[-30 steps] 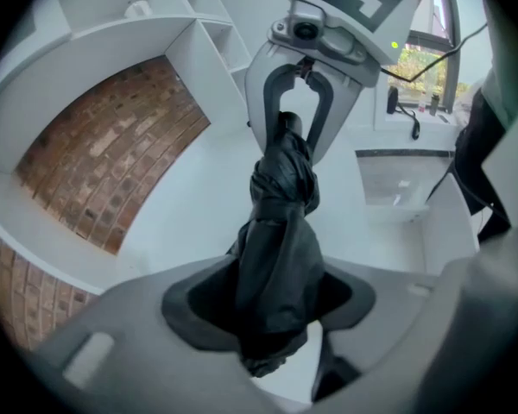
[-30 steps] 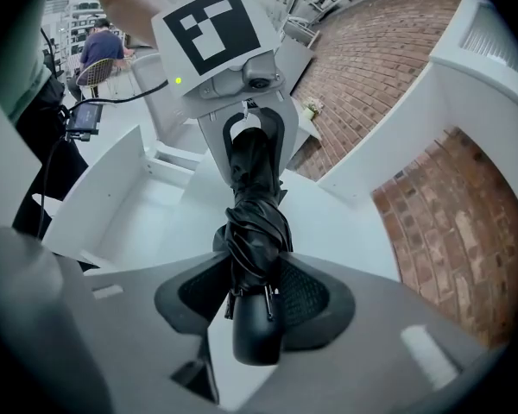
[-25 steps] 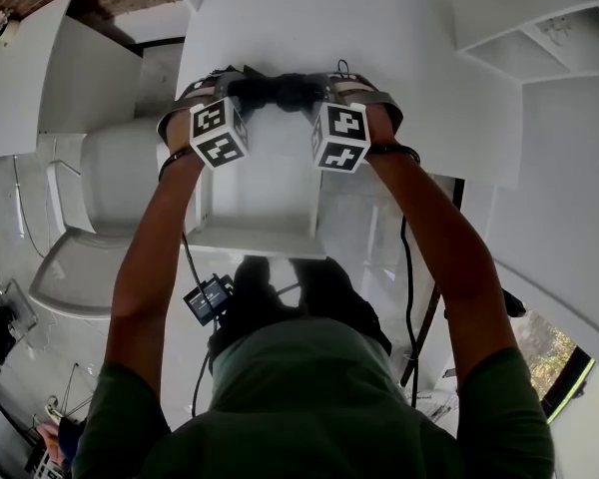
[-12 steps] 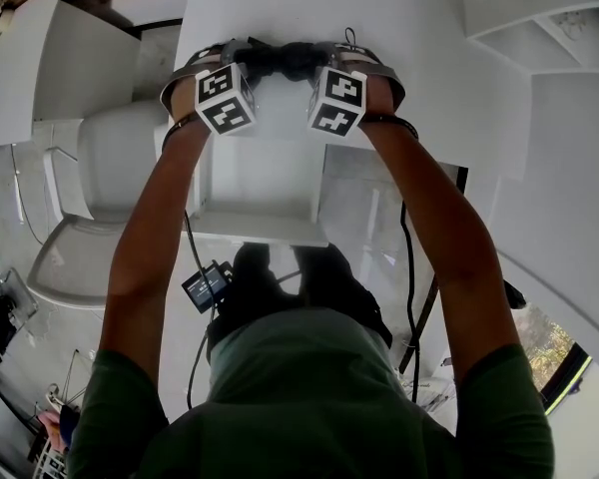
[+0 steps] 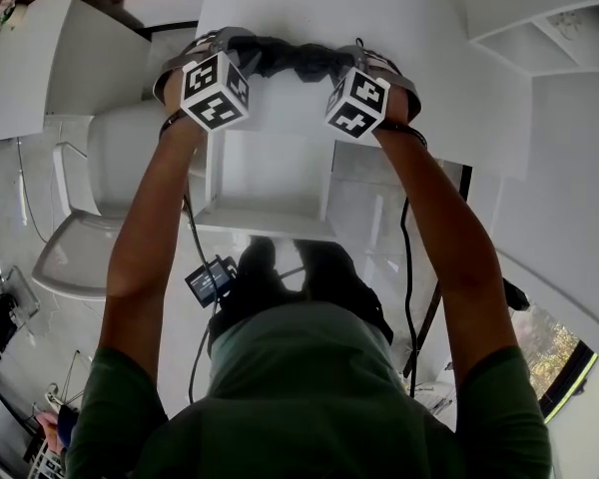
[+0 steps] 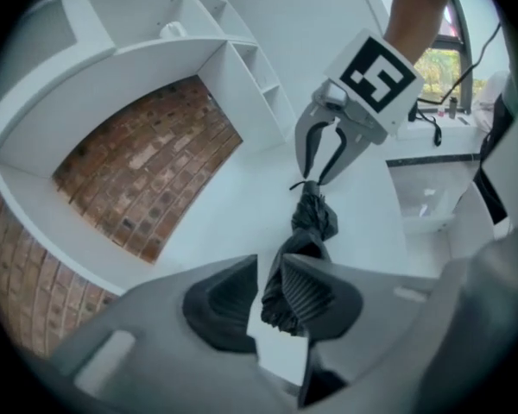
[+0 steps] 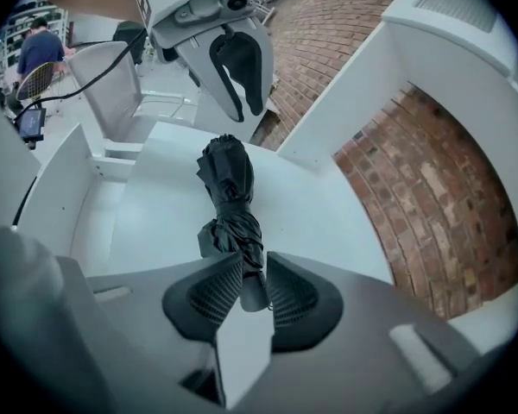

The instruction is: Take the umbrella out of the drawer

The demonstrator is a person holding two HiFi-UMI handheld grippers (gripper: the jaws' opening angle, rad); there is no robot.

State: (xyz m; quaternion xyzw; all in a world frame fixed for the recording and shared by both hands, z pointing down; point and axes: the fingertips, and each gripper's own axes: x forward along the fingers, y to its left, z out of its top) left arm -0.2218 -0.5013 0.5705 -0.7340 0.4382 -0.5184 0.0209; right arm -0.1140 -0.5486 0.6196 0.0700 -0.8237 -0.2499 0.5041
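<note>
Umbrella of black folded fabric [image 5: 292, 60] spans left to right, roughly level; left gripper [image 6: 272, 290] and right gripper [image 7: 246, 287] jaws just closed, clamping its ends.

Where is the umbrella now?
Head view, top centre: the folded umbrella spans between the left gripper and right gripper, whose jaws have just been closing on its ends, over the white desktop beyond the open drawer.

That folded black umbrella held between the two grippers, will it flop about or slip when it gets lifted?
Probably fairly stiff: the umbrella spans straight between the left gripper and right gripper, whose jaws have just been closing on its ends. Its loose fabric folds may squash and slip a little. Being rounded, it would likely roll if set down.
</note>
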